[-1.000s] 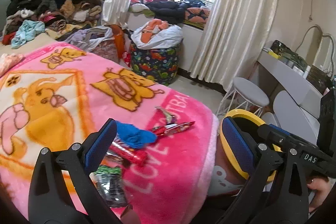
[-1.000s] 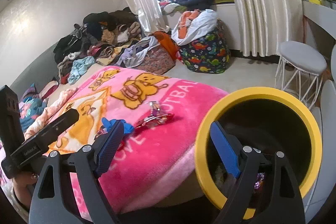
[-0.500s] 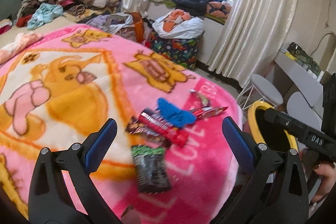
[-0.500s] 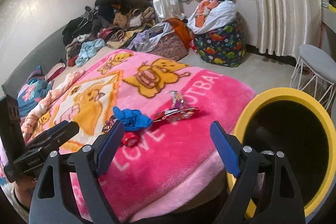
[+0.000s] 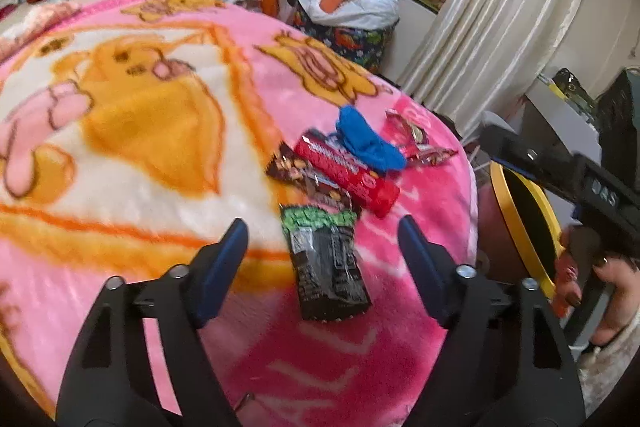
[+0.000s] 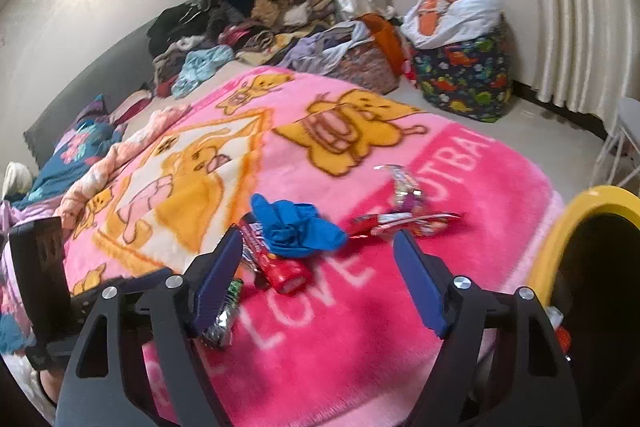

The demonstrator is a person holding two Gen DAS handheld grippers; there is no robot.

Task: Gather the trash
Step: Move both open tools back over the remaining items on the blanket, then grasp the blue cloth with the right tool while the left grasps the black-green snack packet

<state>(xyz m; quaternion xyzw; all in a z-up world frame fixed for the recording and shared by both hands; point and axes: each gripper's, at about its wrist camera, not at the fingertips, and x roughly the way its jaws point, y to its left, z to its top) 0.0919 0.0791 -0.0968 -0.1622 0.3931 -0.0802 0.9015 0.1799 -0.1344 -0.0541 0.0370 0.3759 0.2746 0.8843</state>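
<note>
Several pieces of trash lie on the pink cartoon blanket (image 5: 140,131): a black-and-green wrapper (image 5: 326,267), a red bar wrapper (image 5: 348,175), a brown wrapper (image 5: 290,167), a crumpled blue piece (image 5: 368,143) and shiny red wrappers (image 5: 424,151). My left gripper (image 5: 320,225) hovers over the black-and-green wrapper, jaws closing, pads clear of it. My right gripper (image 6: 317,235) hangs just in front of the blue piece (image 6: 296,227) and red bar wrapper (image 6: 276,263), jaws closing, nothing gripped. A yellow-rimmed bin (image 6: 560,251) stands at the bed's corner.
A clothes pile (image 6: 256,11) covers the far side of the bed. A dinosaur-print bag (image 6: 464,75) sits on the floor by the curtains (image 6: 572,7). A hand (image 5: 612,287) holds the right gripper's body beside the bin (image 5: 520,211). A white stool (image 6: 624,139) stands at right.
Both views have moved in and down over the blanket toward the trash. The bin slid to the right edge of both views. Both pairs of jaws stand narrower than before.
</note>
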